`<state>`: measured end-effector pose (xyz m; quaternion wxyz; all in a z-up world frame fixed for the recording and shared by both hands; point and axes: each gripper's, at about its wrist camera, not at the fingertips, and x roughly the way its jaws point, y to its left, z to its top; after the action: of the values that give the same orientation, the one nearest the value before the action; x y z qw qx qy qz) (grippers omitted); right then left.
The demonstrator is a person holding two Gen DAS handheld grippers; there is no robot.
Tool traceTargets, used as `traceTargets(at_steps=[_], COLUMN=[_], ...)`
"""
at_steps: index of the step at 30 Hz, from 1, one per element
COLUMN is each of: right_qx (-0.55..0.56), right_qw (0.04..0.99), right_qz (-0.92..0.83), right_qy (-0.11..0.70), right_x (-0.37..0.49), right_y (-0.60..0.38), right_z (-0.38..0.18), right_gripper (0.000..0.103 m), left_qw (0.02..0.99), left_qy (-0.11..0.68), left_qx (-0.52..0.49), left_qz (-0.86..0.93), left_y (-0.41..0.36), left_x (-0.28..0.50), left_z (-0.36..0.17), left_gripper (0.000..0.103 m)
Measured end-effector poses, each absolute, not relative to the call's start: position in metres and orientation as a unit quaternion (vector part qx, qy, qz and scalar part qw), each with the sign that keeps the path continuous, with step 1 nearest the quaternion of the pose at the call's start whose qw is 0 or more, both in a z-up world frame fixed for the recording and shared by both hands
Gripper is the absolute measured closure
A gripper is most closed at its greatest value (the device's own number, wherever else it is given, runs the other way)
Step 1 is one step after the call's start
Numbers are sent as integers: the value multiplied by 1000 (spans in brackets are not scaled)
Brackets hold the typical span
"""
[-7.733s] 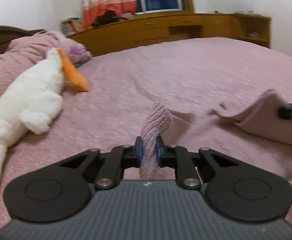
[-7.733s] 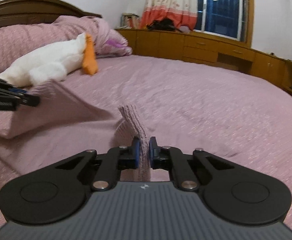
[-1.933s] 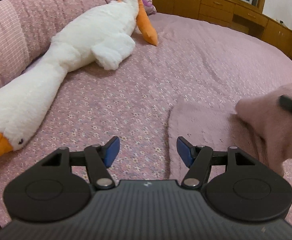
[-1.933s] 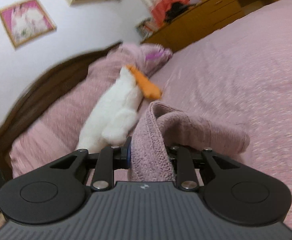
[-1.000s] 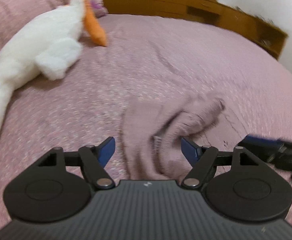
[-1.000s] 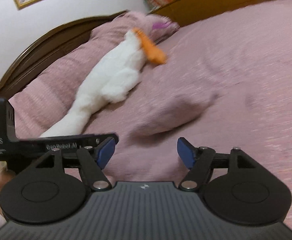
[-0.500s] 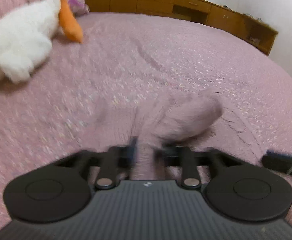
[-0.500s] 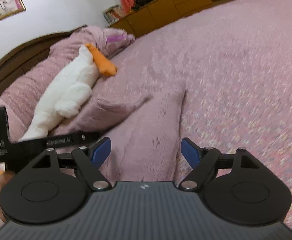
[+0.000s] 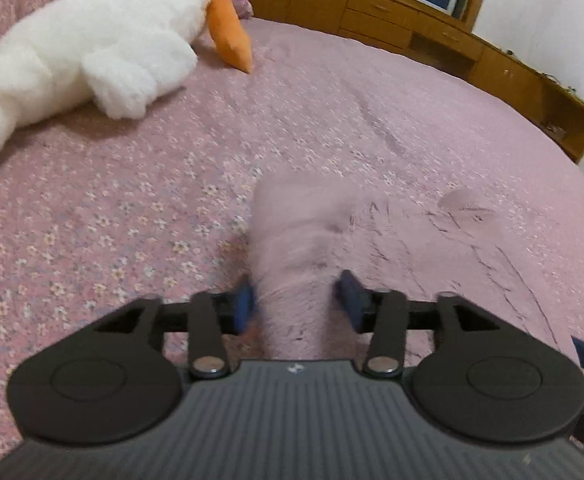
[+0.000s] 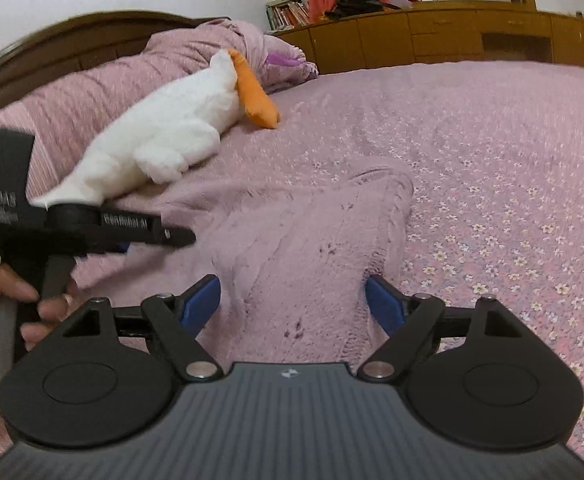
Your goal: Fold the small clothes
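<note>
Roughly midway, the fold looked unfinished: the fuzzy mauve knitted garment [image 10: 316, 240] lay bunched across the centre of the frame on the pink flowered bedspread [image 10: 492, 160]. The right gripper [image 10: 293, 303] gaped over its near edge; the left gripper [image 9: 296, 300] had just been opening, cloth loose between its jaws.

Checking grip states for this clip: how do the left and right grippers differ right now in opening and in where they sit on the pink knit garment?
The left gripper stands narrower, its jaws having just been opening, with a raised bunch of the pink knit garment between them; the right gripper is spread wider over flatter cloth. The left gripper works the garment's left part, the right gripper its near right edge. Neither pinches the garment.
</note>
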<state>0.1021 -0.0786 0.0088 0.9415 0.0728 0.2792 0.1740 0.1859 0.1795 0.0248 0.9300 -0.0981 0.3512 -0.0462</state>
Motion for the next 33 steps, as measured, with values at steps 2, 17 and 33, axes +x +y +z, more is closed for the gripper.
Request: traceTargets(at_steps=[2,17,33], right_qx=[74,244,321], right_qw=[941,883,841], right_qz=[174,187,234], right_qy=[282,354,367], right_x=[103,136,161], right_y=[-78,-130,-149], right_z=[9,-2,21], right_gripper=[18,9,51], left_qw=[929,882,822], left_qy=[351,437,431], left_qx=[-105,-157,-320], left_qz=[-45,-77,-192], left_y=[181,191,175], left_x=[186,165,159], left_z=[28,30,34], left_gripper=[49,27,65])
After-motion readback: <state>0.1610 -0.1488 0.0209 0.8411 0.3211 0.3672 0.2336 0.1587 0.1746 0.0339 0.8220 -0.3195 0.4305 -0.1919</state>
